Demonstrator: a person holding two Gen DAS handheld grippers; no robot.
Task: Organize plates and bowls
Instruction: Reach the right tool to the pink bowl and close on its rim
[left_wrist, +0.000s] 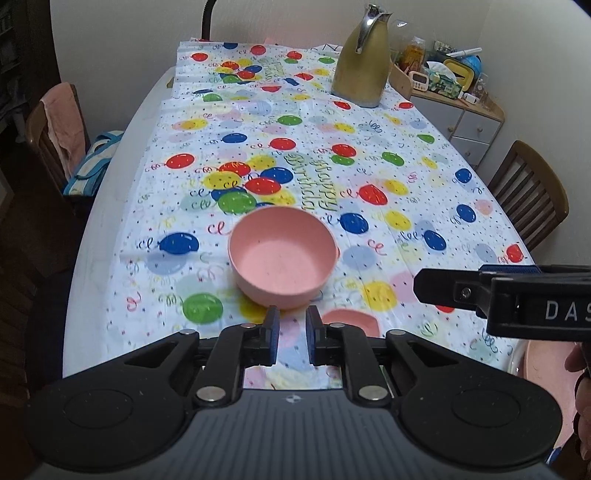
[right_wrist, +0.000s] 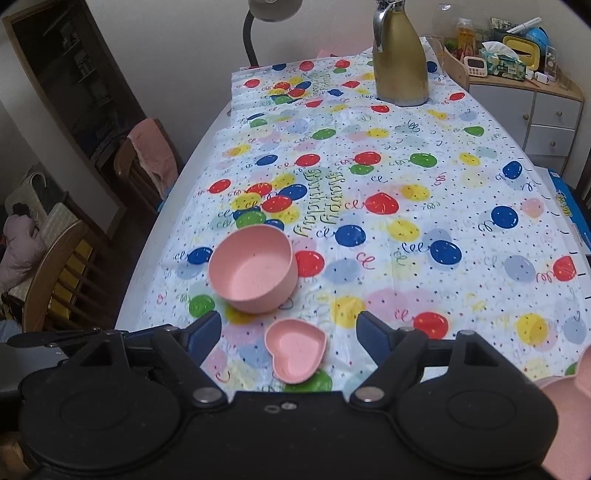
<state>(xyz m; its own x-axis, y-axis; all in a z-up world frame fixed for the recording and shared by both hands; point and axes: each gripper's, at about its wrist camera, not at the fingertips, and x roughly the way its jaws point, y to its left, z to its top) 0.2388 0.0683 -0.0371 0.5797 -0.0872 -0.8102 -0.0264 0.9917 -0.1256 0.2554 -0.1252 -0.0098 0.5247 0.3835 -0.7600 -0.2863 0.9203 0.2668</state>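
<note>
A round pink bowl (left_wrist: 282, 258) (right_wrist: 255, 273) stands upright on the balloon tablecloth (left_wrist: 388, 122), just beyond my left gripper (left_wrist: 293, 317). That gripper's jaws stand a narrow gap apart with nothing between them. A small pink heart-shaped dish (right_wrist: 295, 349) lies nearer, on the cloth under the wide gap of my open, empty right gripper (right_wrist: 290, 328). In the left wrist view the heart dish (left_wrist: 351, 321) is half hidden behind a finger. One of the right gripper's fingers (left_wrist: 443, 288) reaches in from the right. The rim of another pink dish (left_wrist: 539, 362) shows at the bottom right.
A gold thermos jug (left_wrist: 364, 62) stands at the table's far end, beside a cluttered drawer cabinet (left_wrist: 476, 122). Wooden chairs flank the table on the left (left_wrist: 48, 125) and right (left_wrist: 532, 192). A blue box (right_wrist: 569, 206) lies at the right table edge.
</note>
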